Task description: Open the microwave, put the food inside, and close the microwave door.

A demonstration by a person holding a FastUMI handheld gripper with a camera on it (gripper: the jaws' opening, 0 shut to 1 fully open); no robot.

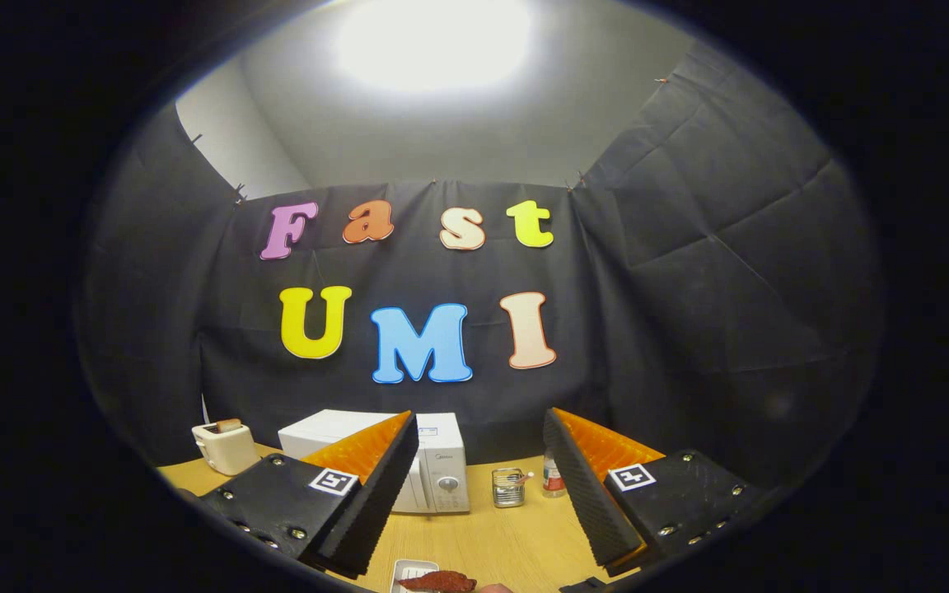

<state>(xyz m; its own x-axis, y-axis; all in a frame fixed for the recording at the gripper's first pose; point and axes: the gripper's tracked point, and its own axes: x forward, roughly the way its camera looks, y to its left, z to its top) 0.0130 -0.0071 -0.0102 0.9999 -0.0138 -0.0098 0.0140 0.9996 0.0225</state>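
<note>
gripper wide open, holding nothing. microwave on table, door shut, well beyond fingers. food on tray nearer than microwave, looks soft, light; pinch gently mid-piece.

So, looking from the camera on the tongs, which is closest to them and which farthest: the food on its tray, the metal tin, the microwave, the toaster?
1. Food on its tray, just below the open tongs.
2. Metal tin, ahead between the fingers.
3. Microwave, behind the left finger, slightly farther back.
4. Toaster, far left, by the wall.
</note>
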